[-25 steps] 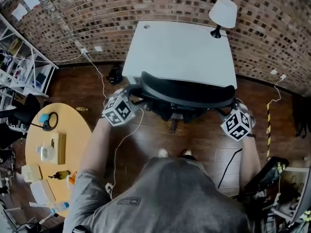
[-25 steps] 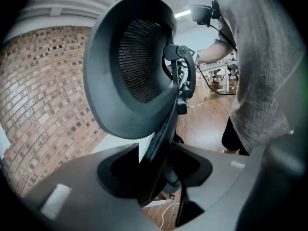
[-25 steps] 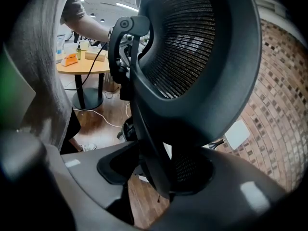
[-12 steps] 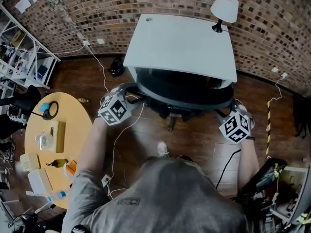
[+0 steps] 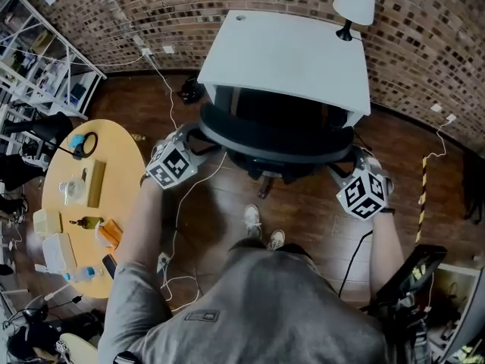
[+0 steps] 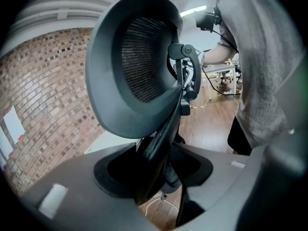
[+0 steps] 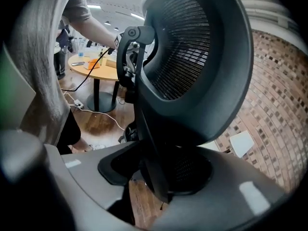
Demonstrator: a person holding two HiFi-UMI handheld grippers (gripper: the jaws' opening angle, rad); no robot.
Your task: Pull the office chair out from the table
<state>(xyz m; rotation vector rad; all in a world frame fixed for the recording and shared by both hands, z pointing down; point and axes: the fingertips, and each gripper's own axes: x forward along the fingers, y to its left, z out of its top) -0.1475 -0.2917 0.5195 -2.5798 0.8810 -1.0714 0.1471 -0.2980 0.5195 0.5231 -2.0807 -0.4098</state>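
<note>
left tongs and right tongs: each clamped on one side rim of the backrest, I judge so that the pull goes straight and the seat does not swivel | office chair: black, mesh back, thick curved rim | place: seat partly under the near edge of the white bench

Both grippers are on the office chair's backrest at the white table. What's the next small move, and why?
Probably draw both evenly back toward the person: the left gripper and right gripper each clamp a side of the office chair backrest, which sits at the white table edge, not yet clear of it.
</note>
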